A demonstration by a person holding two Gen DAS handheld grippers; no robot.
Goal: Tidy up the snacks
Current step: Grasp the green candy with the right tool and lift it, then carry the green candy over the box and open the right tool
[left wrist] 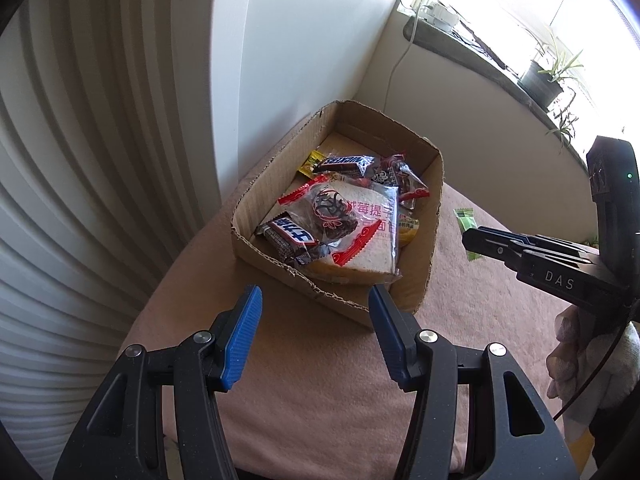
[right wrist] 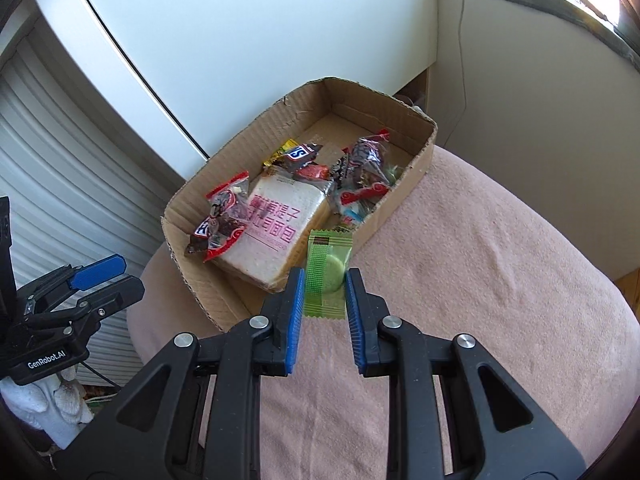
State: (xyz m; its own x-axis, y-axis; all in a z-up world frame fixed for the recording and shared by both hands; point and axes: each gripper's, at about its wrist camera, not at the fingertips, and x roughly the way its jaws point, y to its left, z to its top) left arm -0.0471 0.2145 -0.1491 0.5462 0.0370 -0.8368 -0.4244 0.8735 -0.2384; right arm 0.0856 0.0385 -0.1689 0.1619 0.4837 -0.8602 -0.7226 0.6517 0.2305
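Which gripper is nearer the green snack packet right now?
Right. The right gripper has its blue pads on either side of the green snack packet, at the cardboard box's near edge. The left gripper is open across the box.

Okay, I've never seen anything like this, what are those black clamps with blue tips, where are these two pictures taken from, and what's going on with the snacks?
Those are two hand-held grippers, each worked by a person; a small camera on each looks along its fingers, giving one picture per hand. The left gripper is open and empty, near the cardboard box. The right gripper pinches a green snack packet beside the box. Inside lie a bagged bread slice, Snickers bars and other wrapped sweets. Everything rests on a pink cloth.
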